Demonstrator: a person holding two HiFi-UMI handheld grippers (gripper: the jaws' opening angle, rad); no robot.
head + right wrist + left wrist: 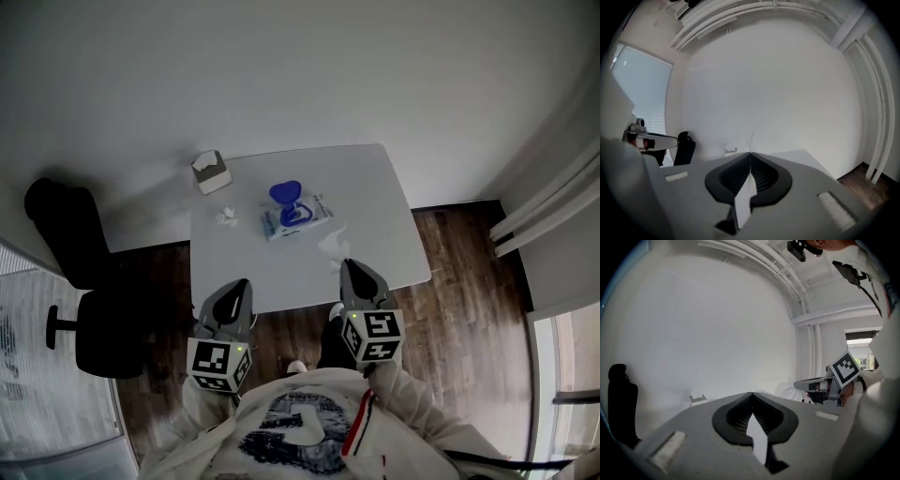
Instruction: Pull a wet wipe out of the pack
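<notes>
1. Left tongs [242, 286]: closed tip to tip, nothing between them. They are held low at the near edge of the worktop [375, 187], well short of the pack [302, 217].
2. Right tongs [347, 267]: closed, and they appear to pinch a thin white wipe [331, 246]. A pale sliver stands above the tips in the right gripper view, and a white bulge sits at the tips in the left gripper view.
3. Wipe: it hangs ahead of the right tips over the near part of the worktop, apart from the pack. It is too faint to tell how it hangs.
4. Pack: it lies flat near the middle of the worktop. Its long axis runs across the head view, slightly raised at the right. The blue lid [285, 193] is open and folded back to the far side.
5. Other items: a box [210, 172] at the far left corner and a small white wad [225, 217] left of the pack.
6. Handling, judged: the wipe is limp, damp and very light, and it will tear if jerked, so it is best taken by a corner or fold. The pack is soft and light and likely to lift or slide, so it should be pressed down on its flat top beside the opening.
</notes>
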